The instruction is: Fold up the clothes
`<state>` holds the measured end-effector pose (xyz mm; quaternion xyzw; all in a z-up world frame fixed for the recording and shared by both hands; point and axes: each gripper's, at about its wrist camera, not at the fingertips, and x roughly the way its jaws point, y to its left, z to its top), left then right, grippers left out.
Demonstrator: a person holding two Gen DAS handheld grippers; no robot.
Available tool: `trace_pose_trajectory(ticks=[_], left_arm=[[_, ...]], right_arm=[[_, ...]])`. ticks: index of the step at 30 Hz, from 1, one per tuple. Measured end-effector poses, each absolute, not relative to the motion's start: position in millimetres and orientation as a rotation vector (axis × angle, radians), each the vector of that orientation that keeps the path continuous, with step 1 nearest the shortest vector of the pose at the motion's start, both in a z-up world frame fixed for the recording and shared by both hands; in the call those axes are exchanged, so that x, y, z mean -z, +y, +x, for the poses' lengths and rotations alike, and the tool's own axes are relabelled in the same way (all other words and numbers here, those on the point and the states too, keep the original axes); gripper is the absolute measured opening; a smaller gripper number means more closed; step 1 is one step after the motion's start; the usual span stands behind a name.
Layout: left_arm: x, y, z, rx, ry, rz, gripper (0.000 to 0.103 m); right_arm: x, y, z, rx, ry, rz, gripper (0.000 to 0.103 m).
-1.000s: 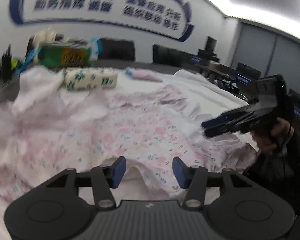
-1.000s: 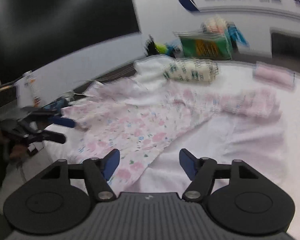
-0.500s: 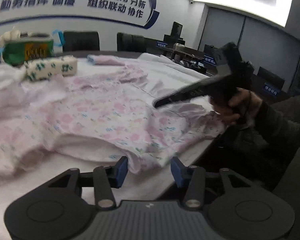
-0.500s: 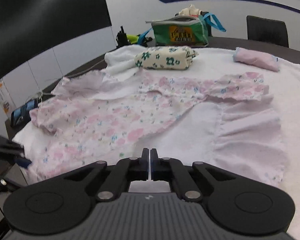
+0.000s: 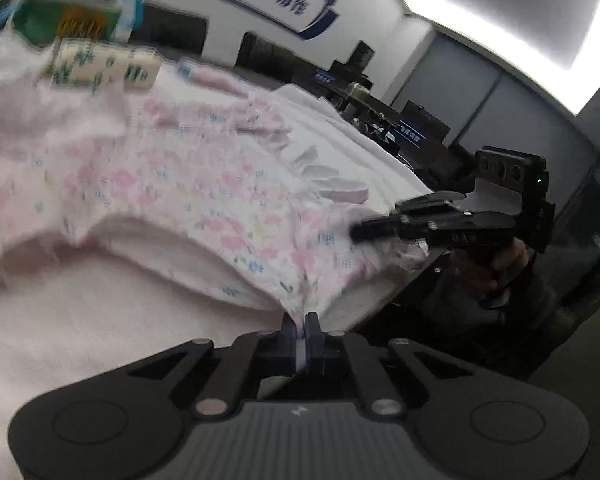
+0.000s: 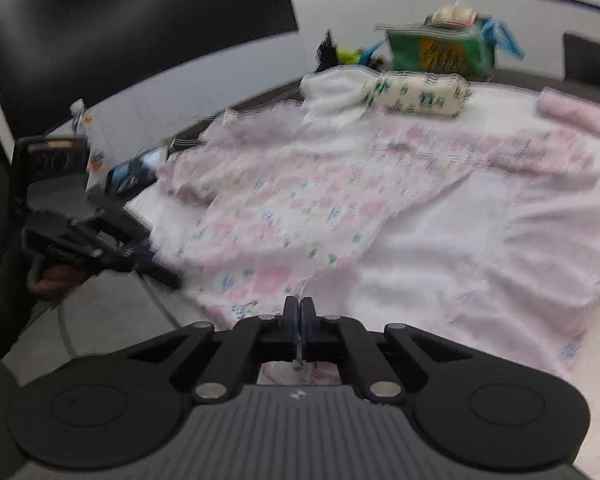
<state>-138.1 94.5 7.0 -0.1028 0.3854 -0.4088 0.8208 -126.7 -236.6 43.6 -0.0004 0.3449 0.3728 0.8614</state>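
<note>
White towel-covered worktop [image 6: 480, 240], pink floral cotton garment [image 6: 292, 200] spread flat, my left hand-held gripper [image 5: 300, 326] just closed pinching its hem, my right hand-held gripper [image 6: 299, 312] pinching another edge.

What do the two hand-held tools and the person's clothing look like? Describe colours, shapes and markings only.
Both tools are matte black: the left tool and right tool share a ribbed grey base, two round discs, angled link arms with silver pins, and dark blue pads. A green light shows on the right tool's housing. The sleeve is dark.
</note>
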Motion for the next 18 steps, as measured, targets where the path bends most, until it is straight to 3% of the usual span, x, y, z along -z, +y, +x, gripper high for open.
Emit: trace_pose_trajectory(ticks=[3, 6, 7, 9, 11, 13, 14, 16, 17, 18], left_arm=[[2, 96, -144, 0.833, 0.869, -0.274, 0.002], [-9, 99, -162, 0.894, 0.807, -0.226, 0.022], [-15, 100, -168, 0.919, 0.770, -0.203, 0.035], [-27, 103, -173, 0.939, 0.708, -0.178, 0.044], [-35, 102, -170, 0.911, 0.674, -0.158, 0.046], [-38, 99, -160, 0.850, 0.664, -0.140, 0.046], [-35, 95, -154, 0.824, 0.683, -0.135, 0.045], [-24, 86, -142, 0.767, 0.732, -0.117, 0.044], [-19, 84, -140, 0.742, 0.754, -0.102, 0.043], [-16, 81, -139, 0.723, 0.766, -0.088, 0.043]], right_arm=[[-43, -237, -121, -0.737, 0.752, -0.029, 0.001], [-41, -232, -112, -0.731, 0.809, -0.075, 0.006], [-46, -234, -109, -0.720, 0.791, -0.055, 0.010], [-60, -243, -97, -0.704, 0.734, 0.025, 0.042], [-68, -249, -78, -0.669, 0.702, 0.087, 0.051], [-59, -242, -49, -0.633, 0.764, 0.123, 0.051], [-53, -237, -37, -0.624, 0.805, 0.142, 0.050], [-39, -226, -24, -0.656, 0.855, 0.150, 0.037], [-35, -221, -23, -0.666, 0.860, 0.136, 0.013], [-33, -217, -25, -0.664, 0.851, 0.113, 0.000]])
